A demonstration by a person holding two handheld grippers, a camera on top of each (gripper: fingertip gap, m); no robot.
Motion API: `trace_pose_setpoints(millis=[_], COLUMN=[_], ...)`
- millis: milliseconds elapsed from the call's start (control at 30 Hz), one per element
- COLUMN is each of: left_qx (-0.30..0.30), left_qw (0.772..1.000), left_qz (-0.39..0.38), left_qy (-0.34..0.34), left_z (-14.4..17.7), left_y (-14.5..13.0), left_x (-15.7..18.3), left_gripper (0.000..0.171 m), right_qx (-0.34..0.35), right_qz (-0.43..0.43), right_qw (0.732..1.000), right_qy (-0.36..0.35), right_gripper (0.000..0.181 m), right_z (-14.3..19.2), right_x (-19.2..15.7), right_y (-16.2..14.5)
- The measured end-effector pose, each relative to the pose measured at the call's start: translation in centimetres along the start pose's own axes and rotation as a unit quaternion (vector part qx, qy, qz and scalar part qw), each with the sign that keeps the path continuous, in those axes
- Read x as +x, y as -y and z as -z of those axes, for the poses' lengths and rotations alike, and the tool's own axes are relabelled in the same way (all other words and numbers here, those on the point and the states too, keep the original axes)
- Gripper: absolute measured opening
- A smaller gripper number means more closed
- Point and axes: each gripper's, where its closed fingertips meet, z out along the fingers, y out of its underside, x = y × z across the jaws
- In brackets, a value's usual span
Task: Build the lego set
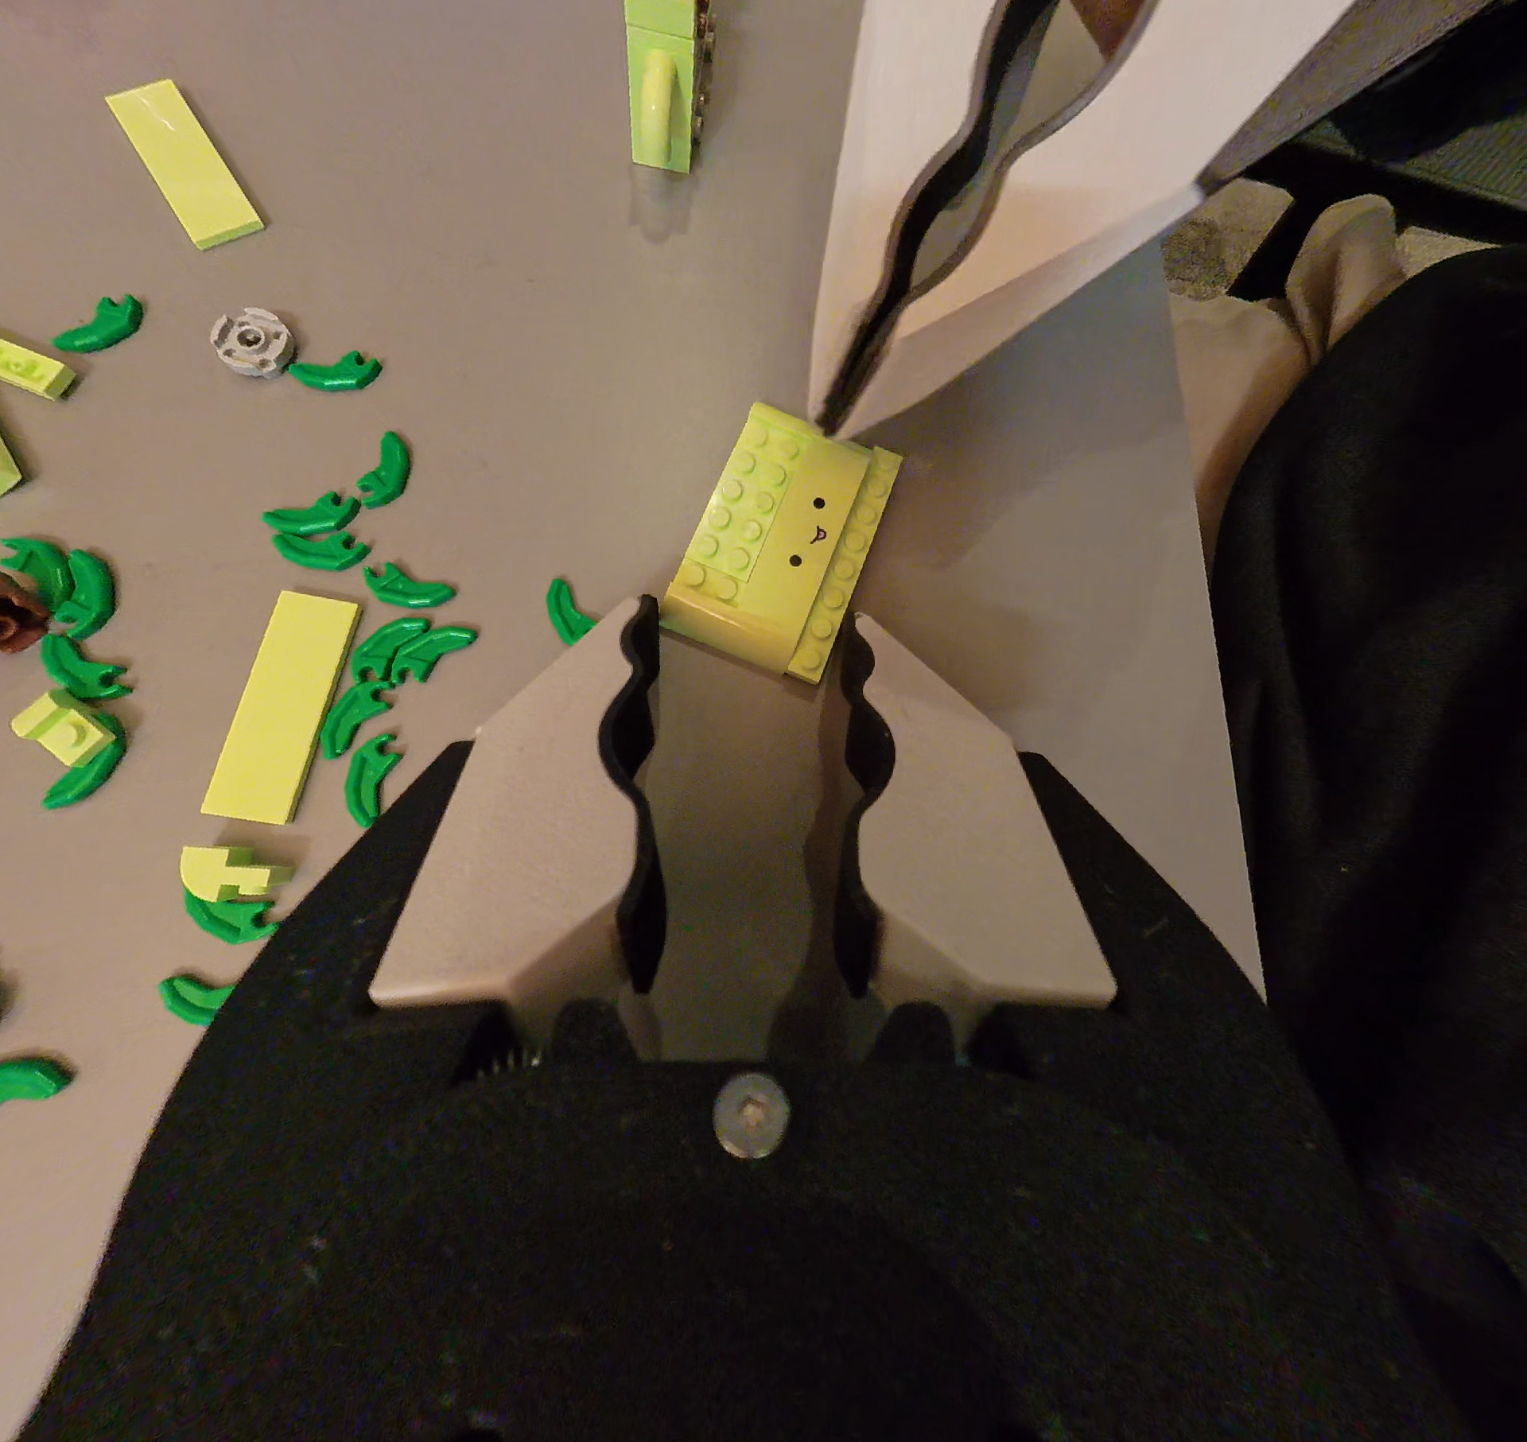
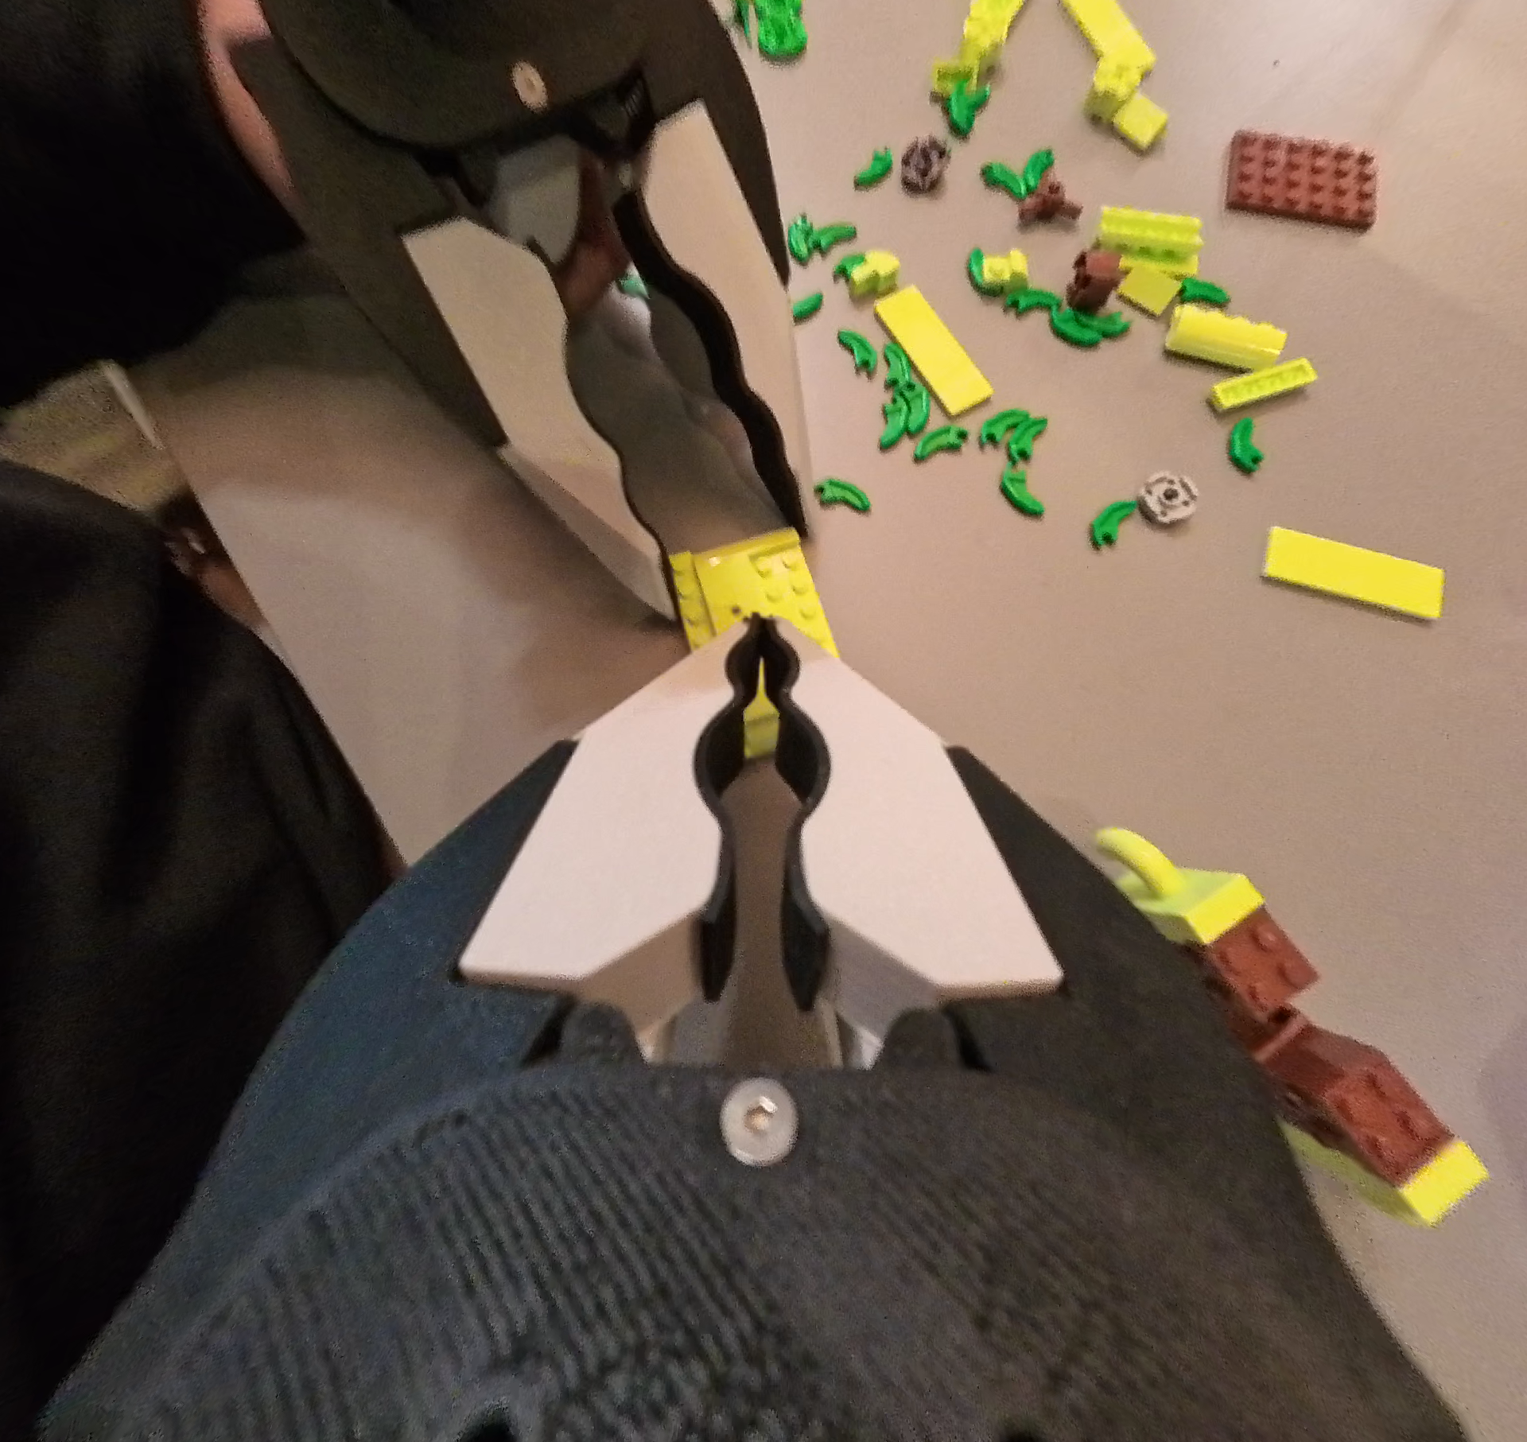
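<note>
Here the lime face assembly [image 1: 785, 551], a studded lime plate carrying a smooth printed-face piece, sits on the grey table [image 1: 512, 262] close to its near edge, caught between both tools. In the left wrist view the left gripper [image 1: 748, 642] has its fingers spread apart, and the assembly's near end lies at twelve o'clock from them, right at the tips and partly inside the gap; whether the pads actually touch it is unclear. The assembly's long axis runs roughly from six to twelve o'clock, tipped slightly toward one, so it points along the fingers, not across them. The right gripper [image 2: 756, 625] comes in from the far end, at about one o'clock in the left wrist view. Its tips are drawn nearly together, with lime showing in the gap in the right wrist view; whether they pinch the far edge or only press on it I cannot tell. Both grippers are at the assembly, one at each end. Loose parts lie well apart at nine to ten o'clock: green leaf pieces [image 1: 388, 650], lime tiles [image 1: 281, 708] and a grey round piece [image 1: 250, 342]. A brown and lime sub-build [image 1: 669, 55] stands at twelve o'clock.
</note>
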Motion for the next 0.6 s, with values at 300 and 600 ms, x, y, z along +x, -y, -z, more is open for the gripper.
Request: trace_pose_setpoints(millis=[300,600], left_qx=[0.000,0.000], left_qw=[1.000,1.000], left_qz=[-0.001,-0.001], left_qy=[0.001,0.002], left_z=[0.0,0.0], left_y=[0.0,0.0], left_x=[0.0,0.0], left_gripper=[0.041,0.041], right_qx=[-0.015,-0.010], right_qz=[-0.006,-0.020], right_qw=[1.000,0.999], right_qy=[-0.024,-0.030], right_gripper=[0.000,0.000], right_z=[-0.3,-0.1], right_x=[0.4,0.5], right_y=[-1.3,-1.5])
